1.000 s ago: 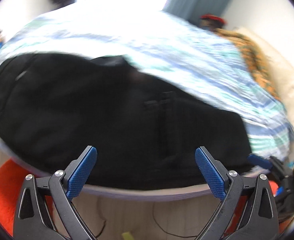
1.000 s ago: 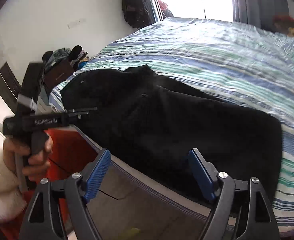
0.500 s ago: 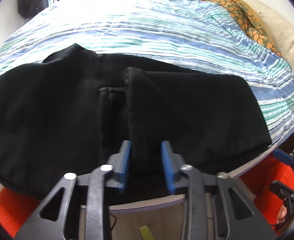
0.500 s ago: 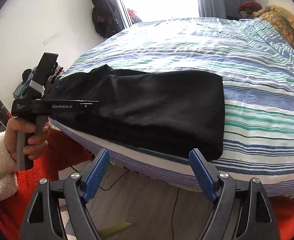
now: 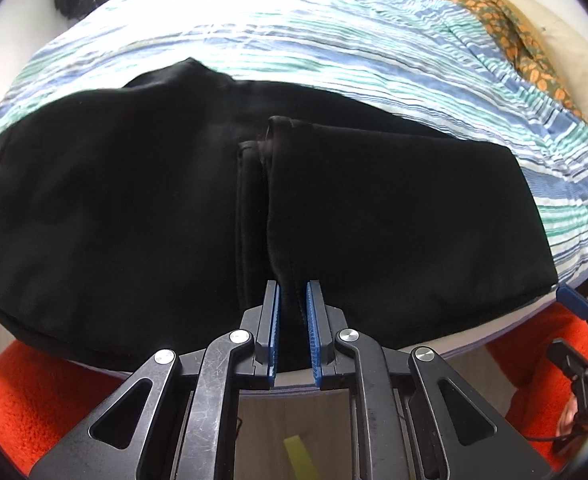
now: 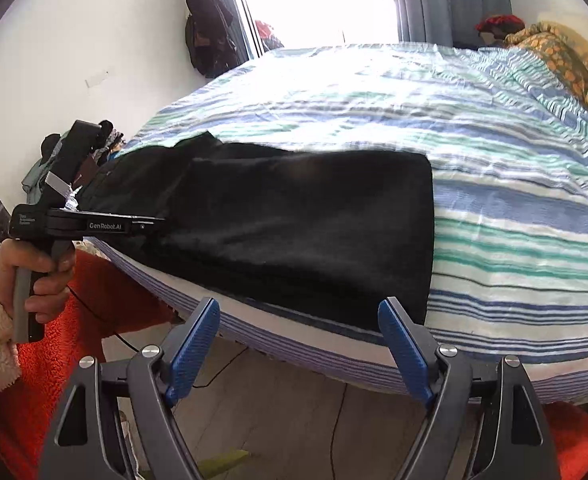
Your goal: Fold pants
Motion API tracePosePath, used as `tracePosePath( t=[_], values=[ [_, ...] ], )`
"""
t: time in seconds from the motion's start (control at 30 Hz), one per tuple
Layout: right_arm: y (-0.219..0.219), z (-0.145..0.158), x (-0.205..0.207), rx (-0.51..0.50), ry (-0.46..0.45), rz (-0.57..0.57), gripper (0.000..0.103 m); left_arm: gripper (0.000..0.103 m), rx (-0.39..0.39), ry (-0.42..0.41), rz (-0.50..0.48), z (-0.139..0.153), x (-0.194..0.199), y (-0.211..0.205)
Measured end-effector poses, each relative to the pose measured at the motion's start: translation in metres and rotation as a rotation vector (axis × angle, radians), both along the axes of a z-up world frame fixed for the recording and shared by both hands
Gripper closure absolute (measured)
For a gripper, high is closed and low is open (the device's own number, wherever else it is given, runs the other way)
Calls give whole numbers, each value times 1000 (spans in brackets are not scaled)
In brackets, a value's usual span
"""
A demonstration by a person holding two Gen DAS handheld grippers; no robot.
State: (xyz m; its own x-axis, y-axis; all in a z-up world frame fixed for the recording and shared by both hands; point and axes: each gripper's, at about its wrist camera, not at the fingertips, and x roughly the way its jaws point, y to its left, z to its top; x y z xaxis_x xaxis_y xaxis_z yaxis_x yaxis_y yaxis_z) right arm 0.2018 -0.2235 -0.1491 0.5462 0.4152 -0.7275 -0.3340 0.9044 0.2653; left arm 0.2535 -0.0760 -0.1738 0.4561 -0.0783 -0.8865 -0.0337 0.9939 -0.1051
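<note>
Pinching the black fabric pants' folded hem, left gripper risks slipping off; right gripper spread, empty.

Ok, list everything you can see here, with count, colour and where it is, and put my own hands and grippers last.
pants: one, black, partly folded along the bed's near edge
bedsheet: one, blue, green and white stripes, covering the bed
blanket: one, orange floral, far right of the bed
rug: one, orange-red, on the floor beside the bed
hanging clothes: dark, on the wall by the window
left gripper: black with blue pads, shut on a pants hem
right gripper: black with blue pads, open, off the bed edge
left hand: one, white fleece sleeve, holding the left gripper's handle
</note>
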Motion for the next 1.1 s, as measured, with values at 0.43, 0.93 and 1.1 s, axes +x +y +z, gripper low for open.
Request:
tracePosePath(
  t=[0.43,0.93,1.1],
  values=[
    [1,10,-2,-11,-70,-29,22,39,-1,-131,134,23,-10,29],
    [-28,16,20,59,-34,-152,22,36,117,-22,86,-5,-2,21],
    [-27,33,70,147,17,-150,22,36,114,-22,90,-6,-3,22]
  ],
)
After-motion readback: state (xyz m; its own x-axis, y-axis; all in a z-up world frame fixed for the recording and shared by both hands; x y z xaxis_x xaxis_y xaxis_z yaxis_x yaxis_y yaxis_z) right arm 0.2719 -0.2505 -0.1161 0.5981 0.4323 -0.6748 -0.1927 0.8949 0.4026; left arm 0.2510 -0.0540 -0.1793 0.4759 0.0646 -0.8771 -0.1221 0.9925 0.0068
